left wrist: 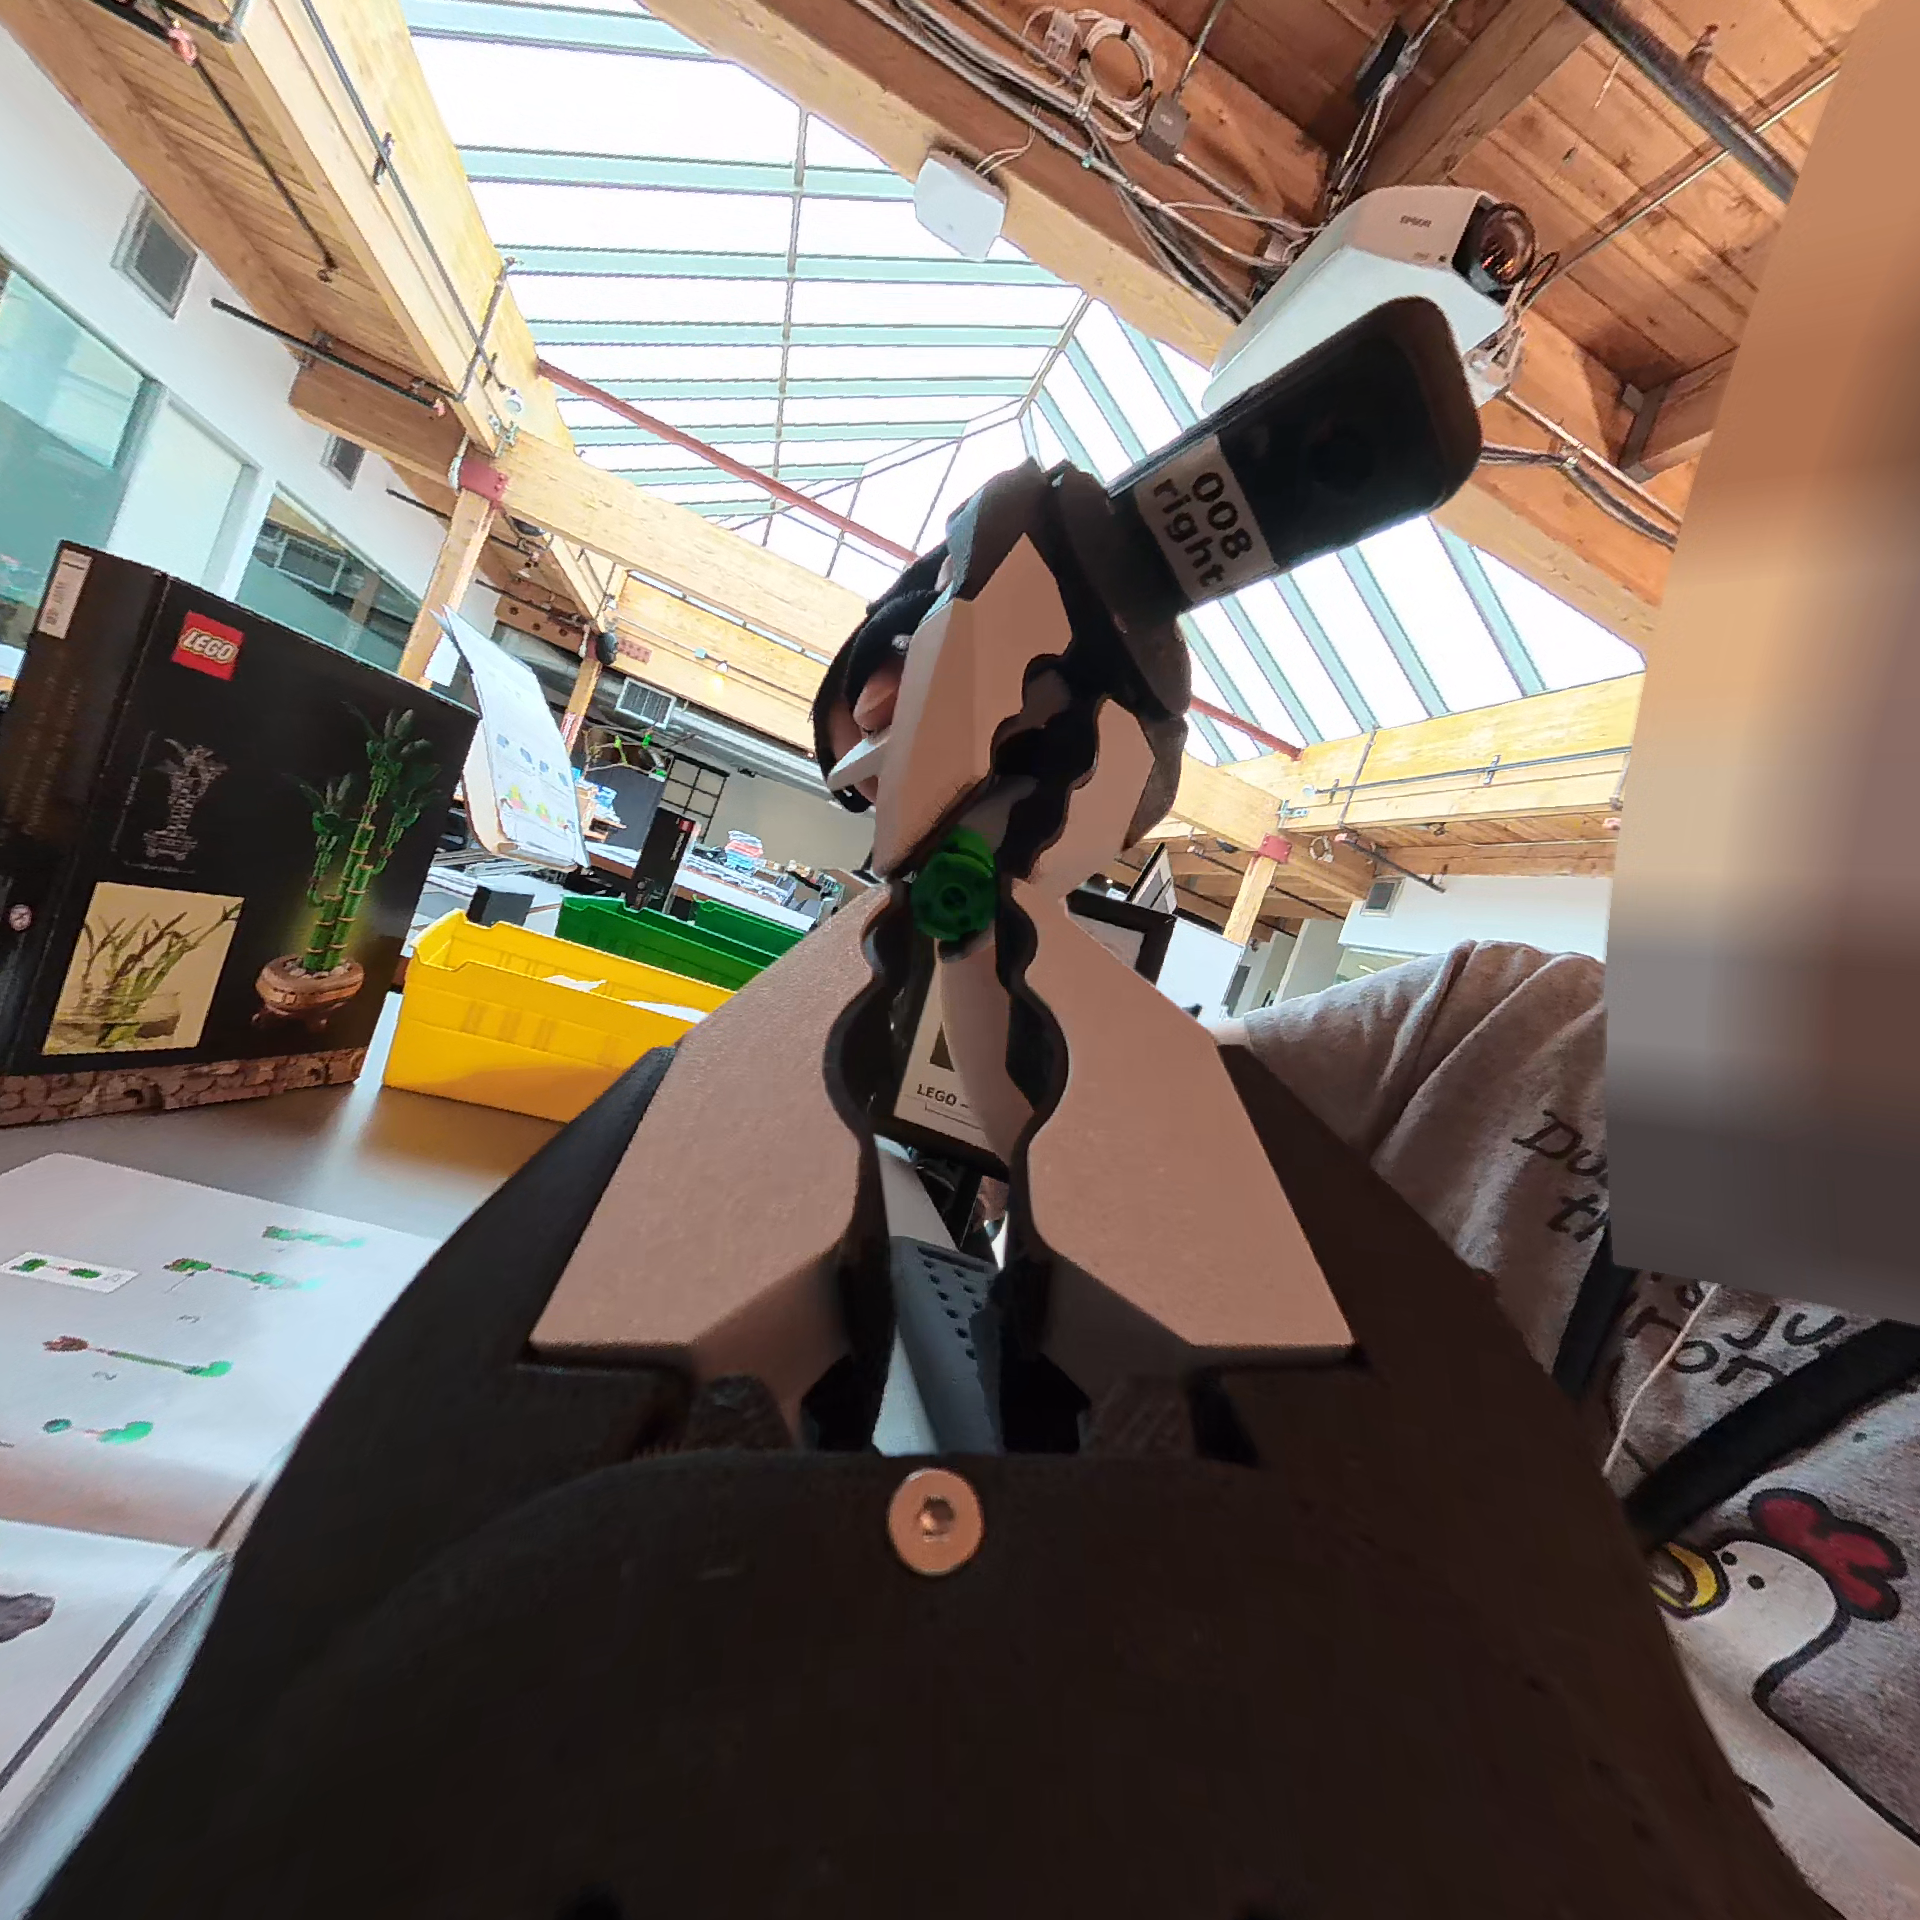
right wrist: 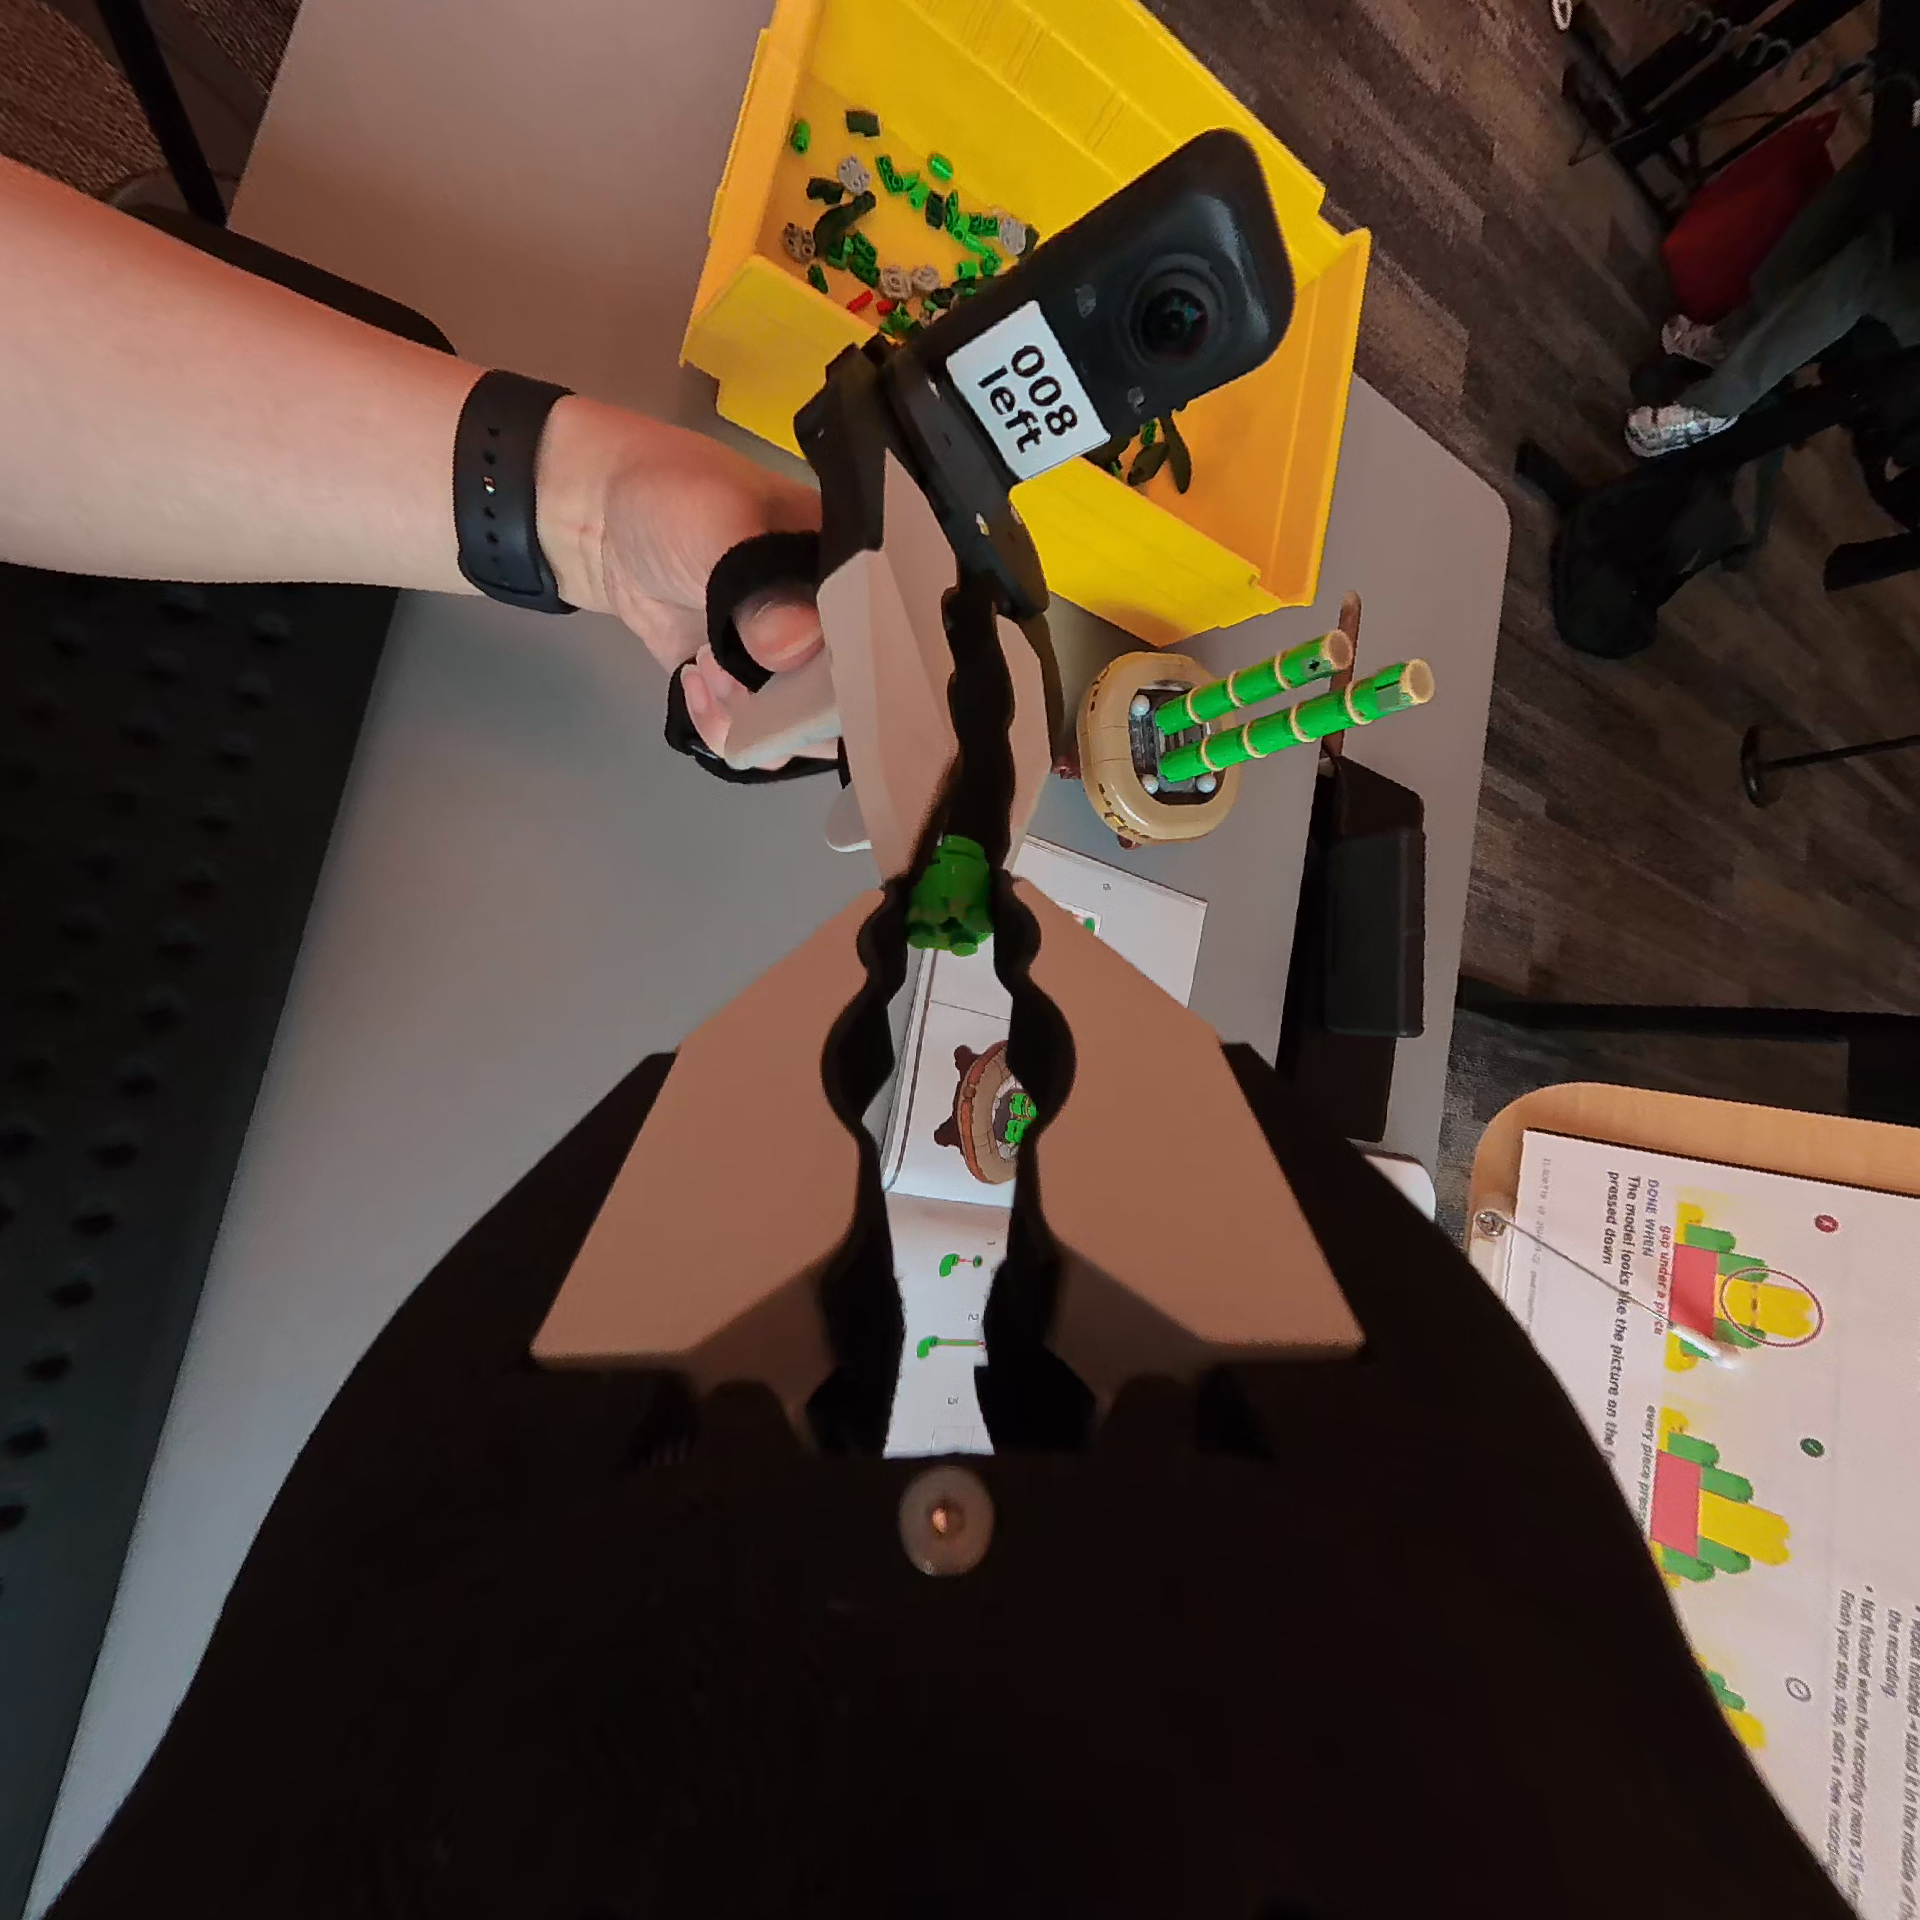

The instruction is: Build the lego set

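Note:
My two grippers meet tip to tip in the air above the table. In the left wrist view, my left gripper (left wrist: pixel 948 920) points up and is shut on a small round green lego piece (left wrist: pixel 951 902). The right gripper (left wrist: pixel 954 847) comes down from above, shut on a second green piece (left wrist: pixel 968 844) pressed against the first. In the right wrist view, my right gripper (right wrist: pixel 948 920) grips the lower green piece (right wrist: pixel 940 925), and the left gripper (right wrist: pixel 954 857) grips the upper one (right wrist: pixel 958 860). The bamboo model (right wrist: pixel 1158 748) stands behind, a tan pot with two green stalks (right wrist: pixel 1288 696).
A yellow bin (right wrist: pixel 1143 551) with several loose green and grey pieces stands at the table's far side, also in the left wrist view (left wrist: pixel 520 1008), next to a green bin (left wrist: pixel 665 935). The lego box (left wrist: pixel 208 831) and open booklet (left wrist: pixel 156 1299) lie left. A tray with a sheet (right wrist: pixel 1714 1403) is right. My left and right fingertips are right by each other.

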Action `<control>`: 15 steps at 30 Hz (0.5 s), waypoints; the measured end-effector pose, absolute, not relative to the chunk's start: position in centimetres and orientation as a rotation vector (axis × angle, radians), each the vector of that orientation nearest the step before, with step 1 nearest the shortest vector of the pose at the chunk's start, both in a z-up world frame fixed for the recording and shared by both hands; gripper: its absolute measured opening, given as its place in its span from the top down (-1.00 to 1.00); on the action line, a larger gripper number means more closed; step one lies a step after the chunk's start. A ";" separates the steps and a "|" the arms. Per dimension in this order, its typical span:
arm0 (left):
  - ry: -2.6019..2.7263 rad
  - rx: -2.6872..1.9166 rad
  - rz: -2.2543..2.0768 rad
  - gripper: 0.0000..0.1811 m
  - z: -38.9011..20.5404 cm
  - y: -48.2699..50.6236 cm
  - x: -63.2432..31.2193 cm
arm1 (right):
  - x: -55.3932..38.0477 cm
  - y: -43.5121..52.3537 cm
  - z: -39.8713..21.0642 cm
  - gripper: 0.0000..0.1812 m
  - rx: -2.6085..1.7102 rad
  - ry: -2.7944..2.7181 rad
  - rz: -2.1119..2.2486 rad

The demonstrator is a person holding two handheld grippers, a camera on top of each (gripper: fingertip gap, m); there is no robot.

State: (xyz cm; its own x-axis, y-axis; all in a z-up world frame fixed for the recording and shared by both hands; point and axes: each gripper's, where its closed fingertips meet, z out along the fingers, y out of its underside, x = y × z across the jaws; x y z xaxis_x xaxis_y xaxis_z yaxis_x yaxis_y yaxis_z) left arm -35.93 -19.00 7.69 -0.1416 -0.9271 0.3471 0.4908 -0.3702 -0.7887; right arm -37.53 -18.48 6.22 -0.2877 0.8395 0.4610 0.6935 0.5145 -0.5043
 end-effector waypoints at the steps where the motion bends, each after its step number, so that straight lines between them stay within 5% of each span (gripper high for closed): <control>1: 0.622 -1.023 -1.726 0.85 7.7 -19.0 -36.0 | -37.6 -18.5 6.3 0.83 -1.242 -2.055 0.274; 15: 0.584 -0.889 -1.816 0.85 9.0 -19.5 -37.6 | -39.0 -18.7 7.5 0.80 -1.193 -1.994 0.329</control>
